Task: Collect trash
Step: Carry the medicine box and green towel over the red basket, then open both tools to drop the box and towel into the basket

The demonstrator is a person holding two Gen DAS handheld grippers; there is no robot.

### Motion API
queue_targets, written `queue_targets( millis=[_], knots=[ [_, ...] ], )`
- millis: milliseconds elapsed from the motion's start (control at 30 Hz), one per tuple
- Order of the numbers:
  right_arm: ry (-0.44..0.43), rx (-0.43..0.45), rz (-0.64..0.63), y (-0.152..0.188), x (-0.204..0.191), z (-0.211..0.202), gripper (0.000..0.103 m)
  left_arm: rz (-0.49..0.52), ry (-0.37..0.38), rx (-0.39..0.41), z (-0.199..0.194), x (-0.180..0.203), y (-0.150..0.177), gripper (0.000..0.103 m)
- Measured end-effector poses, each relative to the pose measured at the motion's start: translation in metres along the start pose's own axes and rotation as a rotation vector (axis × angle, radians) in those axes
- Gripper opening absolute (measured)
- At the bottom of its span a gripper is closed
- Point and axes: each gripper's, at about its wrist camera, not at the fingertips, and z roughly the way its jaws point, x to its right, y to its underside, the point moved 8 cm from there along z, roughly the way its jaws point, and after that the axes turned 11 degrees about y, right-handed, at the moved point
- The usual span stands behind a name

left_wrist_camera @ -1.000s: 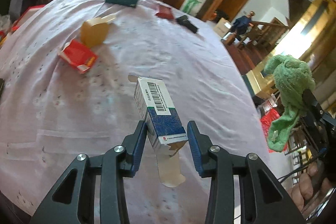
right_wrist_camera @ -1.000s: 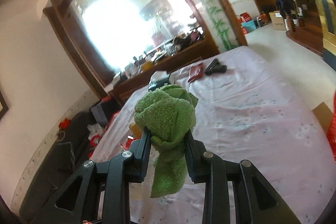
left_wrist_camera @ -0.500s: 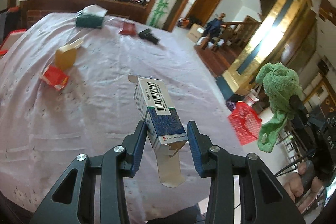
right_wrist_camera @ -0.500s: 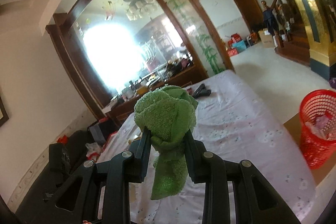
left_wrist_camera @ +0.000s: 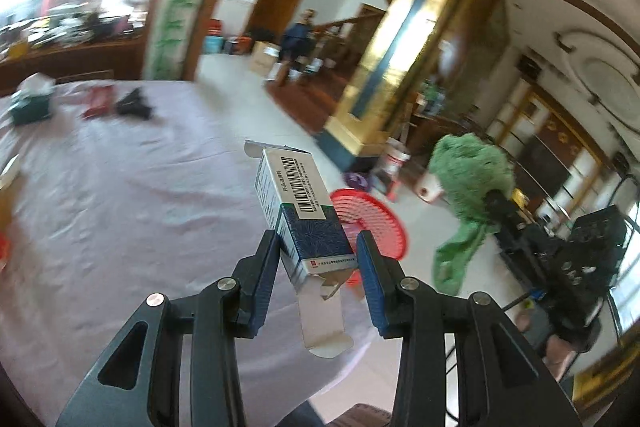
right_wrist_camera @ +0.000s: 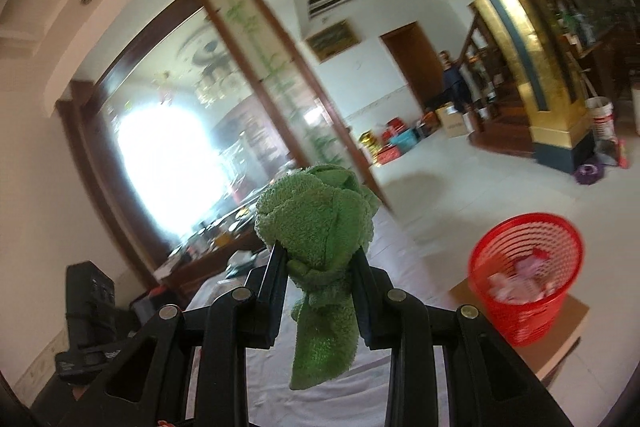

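Note:
My left gripper (left_wrist_camera: 316,259) is shut on a white and dark blue medicine box (left_wrist_camera: 298,211) with its end flaps open, held in the air past the table's right edge. Behind it on the floor stands a red mesh trash basket (left_wrist_camera: 372,219). My right gripper (right_wrist_camera: 320,267) is shut on a bunched green cloth (right_wrist_camera: 316,223); the cloth also shows in the left wrist view (left_wrist_camera: 468,179). In the right wrist view the red basket (right_wrist_camera: 528,275) holds crumpled paper and stands low to the right on a cardboard sheet (right_wrist_camera: 560,339).
The table with a pale lilac cloth (left_wrist_camera: 120,195) carries a green tissue box (left_wrist_camera: 30,103), a red packet (left_wrist_camera: 98,101) and a black object (left_wrist_camera: 134,103) at its far side. A gold pillar (left_wrist_camera: 392,67) and a white bucket (left_wrist_camera: 396,163) stand beyond the basket.
Both grippers have swung right, away from the table toward the red basket, which has come closer in both views. Each keeps its grip on its object.

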Motion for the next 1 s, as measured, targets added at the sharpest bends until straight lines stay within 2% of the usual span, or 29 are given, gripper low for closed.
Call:
queue_targets(
  millis=[167,333,467,533,733,867,1000],
  knots=[
    [0.073,0.041,0.045,-0.028,0.047,0.002,0.031,0.076,0.075,-0.020,0.057,0.032,-0.031,0.038],
    [0.147,0.076,0.044,-0.058,0.091,0.004,0.031,0.116,0.171,-0.083,0.126,0.060,-0.048,0.038],
    [0.160,0.057,0.070,-0.068,0.124,0.020,0.031,0.128,0.240,-0.143,0.175,0.073,-0.048,0.038],
    [0.160,0.021,0.091,-0.064,0.141,0.035,0.032,0.131,0.260,-0.179,0.201,0.075,-0.047,0.038],
    [0.177,-0.078,0.180,-0.037,0.191,0.074,0.032,0.120,0.209,-0.301,0.281,0.056,-0.017,0.039],
    [0.211,-0.115,0.243,-0.022,0.223,0.091,0.032,0.085,0.174,-0.346,0.309,0.035,0.001,0.039],
    [0.252,-0.143,0.298,-0.012,0.244,0.104,0.041,0.050,0.121,-0.369,0.332,0.020,0.012,0.042]
  ],
)
